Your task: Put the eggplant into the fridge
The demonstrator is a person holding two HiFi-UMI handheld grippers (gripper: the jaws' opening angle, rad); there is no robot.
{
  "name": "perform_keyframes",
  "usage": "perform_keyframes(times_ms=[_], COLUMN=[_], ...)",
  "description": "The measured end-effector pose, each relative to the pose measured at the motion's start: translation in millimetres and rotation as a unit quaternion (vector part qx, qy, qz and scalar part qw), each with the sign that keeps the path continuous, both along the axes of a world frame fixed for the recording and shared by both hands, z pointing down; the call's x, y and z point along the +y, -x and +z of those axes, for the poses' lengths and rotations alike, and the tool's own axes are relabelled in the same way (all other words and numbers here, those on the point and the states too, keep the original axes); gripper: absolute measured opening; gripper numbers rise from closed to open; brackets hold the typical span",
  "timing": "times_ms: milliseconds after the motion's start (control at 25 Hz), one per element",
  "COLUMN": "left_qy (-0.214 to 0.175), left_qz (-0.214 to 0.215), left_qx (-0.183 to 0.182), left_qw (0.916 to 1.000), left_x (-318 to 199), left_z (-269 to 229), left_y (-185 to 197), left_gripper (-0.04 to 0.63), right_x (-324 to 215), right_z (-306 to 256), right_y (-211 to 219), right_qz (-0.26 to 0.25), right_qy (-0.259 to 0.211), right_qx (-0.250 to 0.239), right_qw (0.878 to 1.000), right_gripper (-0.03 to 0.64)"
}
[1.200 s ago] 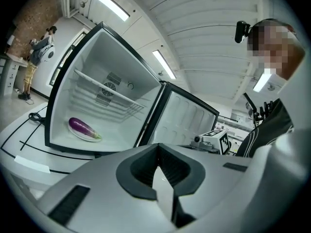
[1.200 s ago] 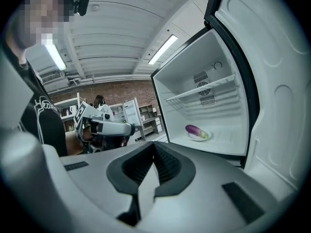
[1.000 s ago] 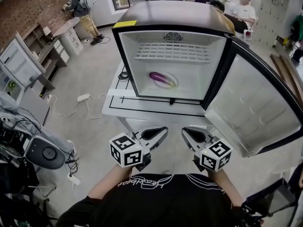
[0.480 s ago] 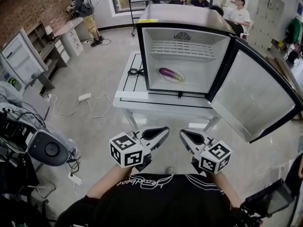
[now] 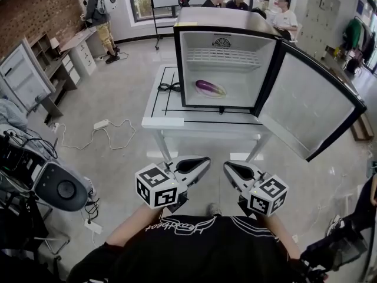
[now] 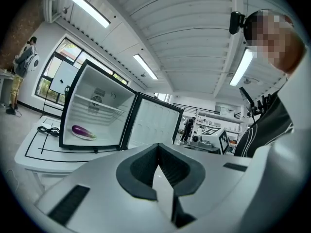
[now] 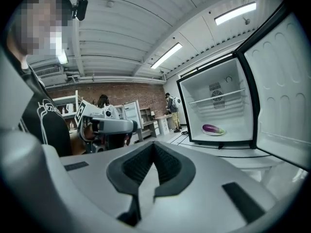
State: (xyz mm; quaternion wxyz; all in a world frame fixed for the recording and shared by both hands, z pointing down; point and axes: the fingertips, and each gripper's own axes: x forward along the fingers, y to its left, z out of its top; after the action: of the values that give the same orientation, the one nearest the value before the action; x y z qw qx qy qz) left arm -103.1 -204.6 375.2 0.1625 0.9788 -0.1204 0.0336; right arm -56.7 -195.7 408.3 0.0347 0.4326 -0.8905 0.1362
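The glossy purple eggplant point(image 5: 210, 88) is lying inside the open black, white-lined fridge point(image 5: 227, 19), upper centre. The left gripper point(image 5: 204, 161) and right gripper point(image 5: 227, 165) are hanging low centre, both pinched fully together and holding nothing. Likely next: pushing the door point(image 5: 306, 108) gently from its outer edge.

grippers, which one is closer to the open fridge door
The right gripper: the door hangs open on its side; the left gripper is farther off.

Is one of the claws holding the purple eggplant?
No, the eggplant lies inside the open fridge, while the left claw and the right claw are shut on nothing, away from it.
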Motion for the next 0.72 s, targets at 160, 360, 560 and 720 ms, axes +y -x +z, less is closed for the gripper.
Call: perform_keyframes(times_ms=[160,360,560,720], left_qy=[-0.002,-0.007,-0.005,-0.011], left_qz=[0.007,0.012,0.013,0.012], left_qx=[0.000,-0.001,0.004,0.005], left_qw=[1.0000,0.9999,0.9999,0.9999], left_x=[15,28,31,34], left_z=[1,3,-2,-2], left_y=[7,12,11,17], left_gripper=[0.008,0.008,0.008,0.008], right_x=[16,28,32,35], right_z=[1,6,0,1], right_y=[4,8,6,11], right_qz=[0.011,0.016,0.017,0.017], right_qy=[0.000,0.000,-0.002,-0.007], right_qx=[0.001,0.003,0.005,0.005], right_qw=[1.000,1.000,1.000,1.000], right_gripper=[0.006,0.008,0.008,0.006])
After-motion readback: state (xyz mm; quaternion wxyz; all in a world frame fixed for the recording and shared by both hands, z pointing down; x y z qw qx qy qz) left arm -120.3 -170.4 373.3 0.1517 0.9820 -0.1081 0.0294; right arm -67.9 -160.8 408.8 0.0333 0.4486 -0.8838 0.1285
